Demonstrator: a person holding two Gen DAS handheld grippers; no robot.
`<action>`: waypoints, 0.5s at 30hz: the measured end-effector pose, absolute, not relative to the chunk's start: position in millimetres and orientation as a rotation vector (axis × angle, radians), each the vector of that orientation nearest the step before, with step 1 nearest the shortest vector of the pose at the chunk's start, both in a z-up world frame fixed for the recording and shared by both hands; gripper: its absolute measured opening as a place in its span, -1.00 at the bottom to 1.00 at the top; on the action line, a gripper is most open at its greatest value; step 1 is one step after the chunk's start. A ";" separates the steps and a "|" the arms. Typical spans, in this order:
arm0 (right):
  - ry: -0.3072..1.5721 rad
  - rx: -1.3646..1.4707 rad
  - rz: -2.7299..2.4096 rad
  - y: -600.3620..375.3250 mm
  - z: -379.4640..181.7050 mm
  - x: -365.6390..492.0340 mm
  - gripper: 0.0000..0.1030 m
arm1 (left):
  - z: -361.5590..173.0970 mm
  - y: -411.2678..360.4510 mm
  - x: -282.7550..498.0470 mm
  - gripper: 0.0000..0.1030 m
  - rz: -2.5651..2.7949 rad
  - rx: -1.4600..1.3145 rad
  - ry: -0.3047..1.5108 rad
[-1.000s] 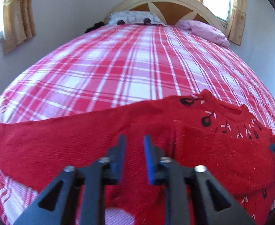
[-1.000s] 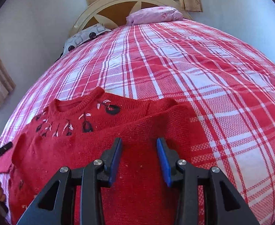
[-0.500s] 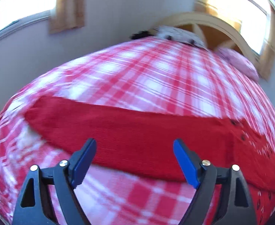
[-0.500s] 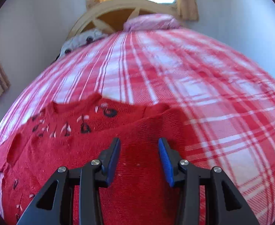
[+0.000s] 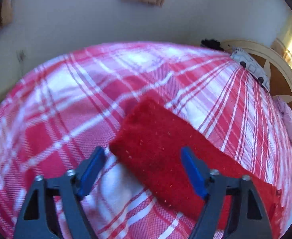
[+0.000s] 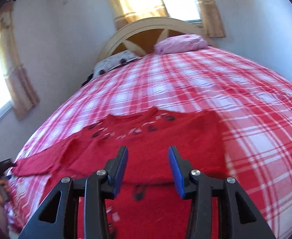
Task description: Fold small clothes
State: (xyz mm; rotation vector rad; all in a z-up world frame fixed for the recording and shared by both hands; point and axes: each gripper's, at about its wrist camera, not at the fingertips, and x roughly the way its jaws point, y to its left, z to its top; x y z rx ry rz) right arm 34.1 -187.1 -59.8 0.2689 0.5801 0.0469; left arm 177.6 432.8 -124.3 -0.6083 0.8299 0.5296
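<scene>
The red sweater (image 6: 166, 143) lies flat on the bed (image 6: 205, 83), chest up, its collar toward the headboard (image 6: 146, 31). My left tool (image 5: 144, 171) is spread wide and holds nothing; a second ago it was nearly closed over the sweater's body, and it has since swung out to the far end of the left sleeve (image 5: 166, 149), which stretches straight away from the body. The cuff end now sits between the two blue pads, one pad over the bedspread just beside the cuff and the other over the knit. My right tool (image 6: 148, 169) hovers over the sweater's lower body, partly open and empty, much as it was before. Beyond the sweater, the pink pillow (image 6: 180, 43) rests against the headboard. I judge the sleeve fold is next: the left tool is lined up to pinch the cuff and carry it across the chest.
</scene>
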 end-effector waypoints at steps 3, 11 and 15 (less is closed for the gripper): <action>0.579 0.263 0.080 -174.2 -56.7 24.2 -0.15 | -123.7 423.1 177.8 0.41 0.537 -0.565 0.806; 0.590 0.306 0.110 -169.6 -62.5 9.3 -0.14 | -123.4 431.0 170.1 -0.84 0.525 -0.573 0.778; 0.614 0.342 0.098 -175.9 -70.6 9.5 -0.14 | -112.7 425.4 177.0 -0.88 0.513 -0.559 0.779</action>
